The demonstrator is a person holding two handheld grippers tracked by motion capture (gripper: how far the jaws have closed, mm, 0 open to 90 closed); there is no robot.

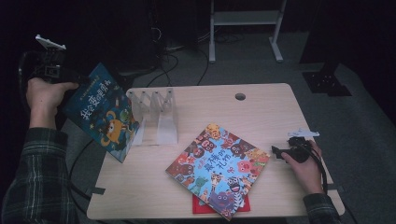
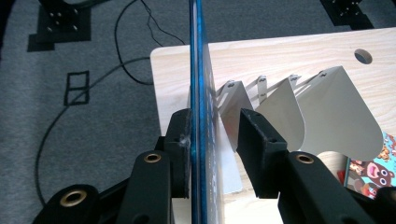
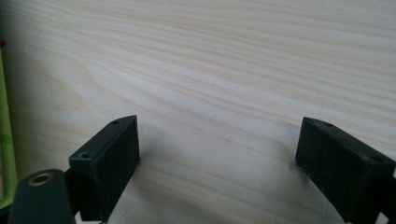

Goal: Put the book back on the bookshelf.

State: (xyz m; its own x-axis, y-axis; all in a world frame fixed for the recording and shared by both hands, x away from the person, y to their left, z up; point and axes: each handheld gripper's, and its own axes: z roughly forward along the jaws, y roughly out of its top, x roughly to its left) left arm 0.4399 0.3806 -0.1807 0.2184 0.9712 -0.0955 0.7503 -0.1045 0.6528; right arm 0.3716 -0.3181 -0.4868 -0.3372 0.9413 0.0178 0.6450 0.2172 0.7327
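A blue picture book [image 1: 100, 112] stands tilted on edge at the table's left, against the left end of a white divider rack [image 1: 159, 112]. My left gripper [image 1: 80, 79] is at the book's upper left corner. In the left gripper view the blue book [image 2: 198, 93] runs edge-on between the jaws of the left gripper [image 2: 215, 116]; the left pad touches it and the right pad stands apart, so the gripper is open. My right gripper [image 1: 276, 151] rests on the table at the right, and the right gripper [image 3: 217, 140] is open over bare wood.
A colourful animal picture book [image 1: 219, 168] lies flat in the table's middle on top of a red book [image 1: 198, 205]. The wooden table [image 1: 261, 107] has a cable hole [image 1: 240, 96] at the back. The rack's white dividers [image 2: 327, 107] stand just right of the blue book. Cables cross the floor.
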